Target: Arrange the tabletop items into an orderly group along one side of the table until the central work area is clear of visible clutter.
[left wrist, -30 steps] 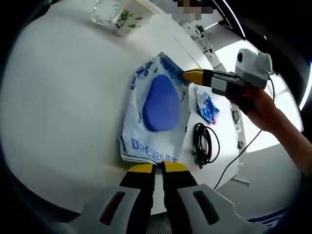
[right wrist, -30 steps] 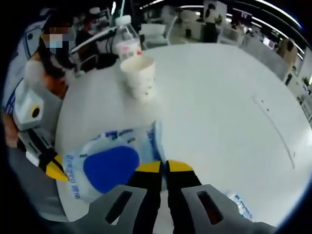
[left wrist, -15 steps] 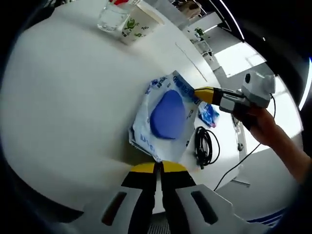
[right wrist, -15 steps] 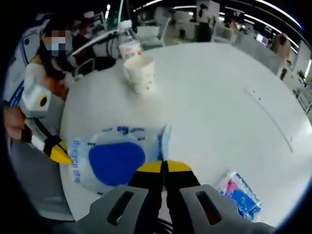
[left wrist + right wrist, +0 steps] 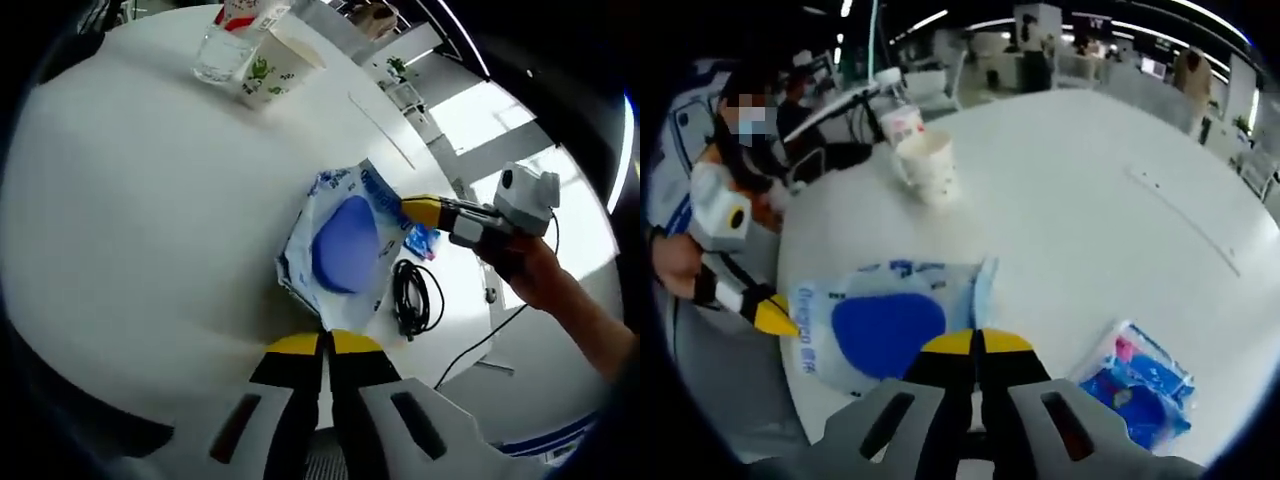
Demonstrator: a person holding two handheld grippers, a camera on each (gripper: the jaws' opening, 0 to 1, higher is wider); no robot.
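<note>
Because both hand-held grippers appear to pinch opposite edges of the same soft pouch (image 5: 345, 250), the main risk, as I judge it, is that uneven pulling will tear the thin film or let one edge slip free, so that the pouch flops or drags across the counter (image 5: 140, 220) instead of travelling flat. The left hand-held gripper (image 5: 322, 345) has its yellow-tipped jaws pressed together at the pouch's near corner, and in the left gripper view the right hand-held gripper (image 5: 420, 211) reaches in from the right with its tip closed against the far edge. In the right gripper view the right hand-held gripper (image 5: 978, 343) shows its jaws shut at the pouch's (image 5: 885, 325) near margin, though the exact bite is hidden under the tips, while the left hand-held gripper (image 5: 770, 317) touches the pouch's left edge. A second hazard is the coiled black cable (image 5: 415, 297), which lies just beside the pouch in the left gripper view and could be swept along or snagged. The small blue packet (image 5: 1140, 385) sits near the right hand-held gripper and could be knocked. The paper cup (image 5: 928, 167) and plastic bottle (image 5: 898, 110) stand together well apart from the pouch, towards the far side of the counter, so the pouch lies between the two tools and near the counter's edge.
</note>
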